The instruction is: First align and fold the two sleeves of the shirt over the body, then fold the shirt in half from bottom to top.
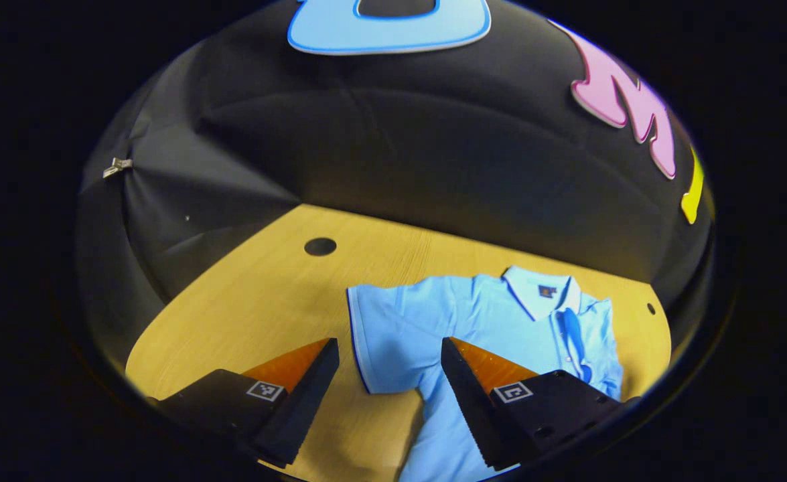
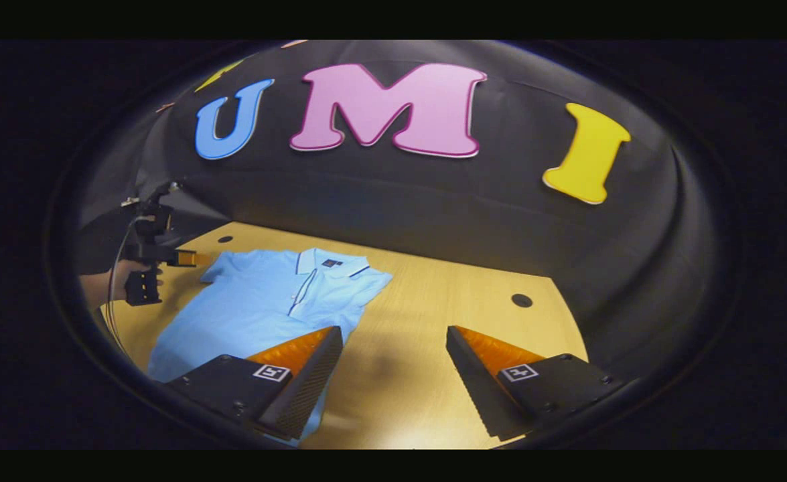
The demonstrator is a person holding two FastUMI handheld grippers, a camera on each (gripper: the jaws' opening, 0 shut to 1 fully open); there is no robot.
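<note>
Item: light blue polo shirt (image 1: 473, 328) lying flat, collar to the wall, on my wooden table (image 1: 259, 314) — its left sleeve (image 1: 393, 341) spread out (the other looks tucked over already), bottom fold undone — my left gripper (image 1: 390, 375) and right gripper (image 2: 393, 365) both wide open, holding nothing.

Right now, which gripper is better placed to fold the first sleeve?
Probably left: the left gripper hangs open right over the spread sleeve. The right gripper is open over bare table beside the shirt.
</note>
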